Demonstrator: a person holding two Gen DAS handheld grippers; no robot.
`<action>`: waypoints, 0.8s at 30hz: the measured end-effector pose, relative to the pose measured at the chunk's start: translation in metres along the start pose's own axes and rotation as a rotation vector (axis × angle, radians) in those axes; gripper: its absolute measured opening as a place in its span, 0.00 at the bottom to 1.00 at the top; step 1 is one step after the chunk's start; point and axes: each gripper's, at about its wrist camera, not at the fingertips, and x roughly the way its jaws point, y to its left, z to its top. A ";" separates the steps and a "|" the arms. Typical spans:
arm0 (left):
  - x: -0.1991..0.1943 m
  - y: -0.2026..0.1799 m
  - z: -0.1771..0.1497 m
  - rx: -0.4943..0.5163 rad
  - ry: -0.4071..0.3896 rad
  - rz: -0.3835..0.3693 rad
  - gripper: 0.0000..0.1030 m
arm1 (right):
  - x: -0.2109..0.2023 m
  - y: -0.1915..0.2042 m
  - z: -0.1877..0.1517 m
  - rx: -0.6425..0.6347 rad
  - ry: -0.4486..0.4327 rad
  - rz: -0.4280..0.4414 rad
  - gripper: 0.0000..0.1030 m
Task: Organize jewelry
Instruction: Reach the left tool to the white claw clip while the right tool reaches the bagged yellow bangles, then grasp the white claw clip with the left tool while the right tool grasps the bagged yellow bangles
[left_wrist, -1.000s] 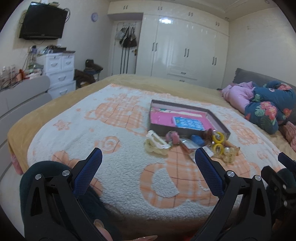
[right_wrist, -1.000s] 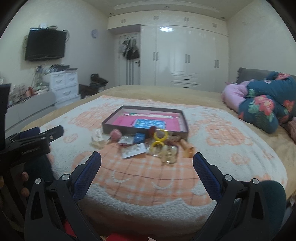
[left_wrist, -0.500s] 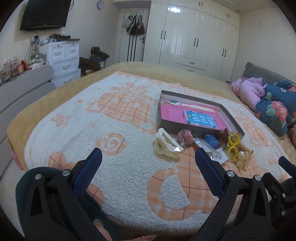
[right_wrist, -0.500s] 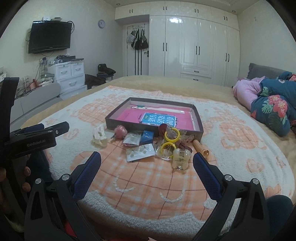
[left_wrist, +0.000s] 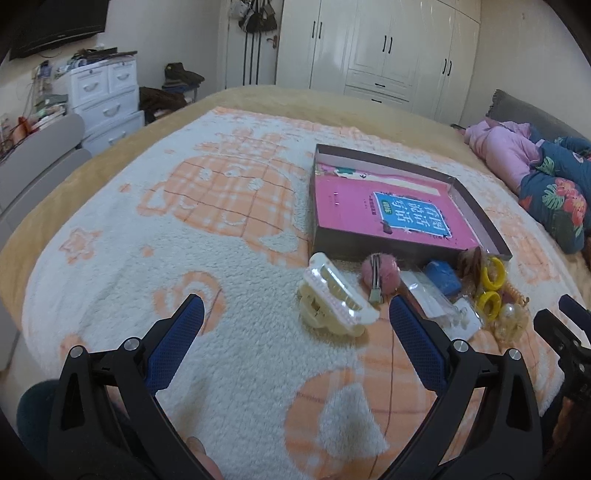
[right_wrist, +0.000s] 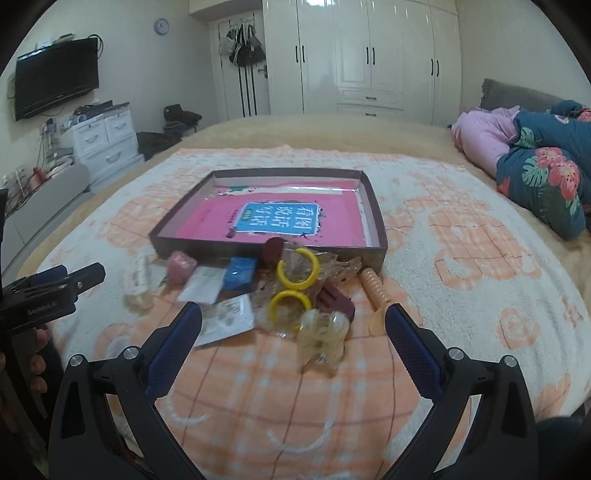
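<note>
Both claws released, empty — left gripper (left_wrist: 295, 321) lined up on hair clip (left_wrist: 334, 304) at 12 o'clock. Right gripper (right_wrist: 293, 321) faces bracelets (right_wrist: 295, 284), probably bagged. Box (right_wrist: 376, 210) beyond — likely destination.

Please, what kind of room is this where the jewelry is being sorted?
Most likely a home bedroom. The items lie on a bed covered by a fleecy blanket, a white wardrobe fills the far wall, and a television hangs above a drawer chest.

Jewelry pile (right_wrist: 291, 291) lies before shallow box (right_wrist: 376, 221).
</note>
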 end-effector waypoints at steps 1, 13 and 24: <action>0.007 -0.002 0.002 0.010 0.021 0.000 0.89 | 0.003 -0.001 0.002 0.000 0.004 0.001 0.94; 0.057 -0.014 0.007 0.020 0.143 -0.043 0.77 | 0.063 -0.013 0.026 -0.001 0.122 0.007 0.82; 0.063 -0.021 0.006 0.045 0.146 -0.092 0.42 | 0.084 -0.008 0.021 0.005 0.150 0.023 0.39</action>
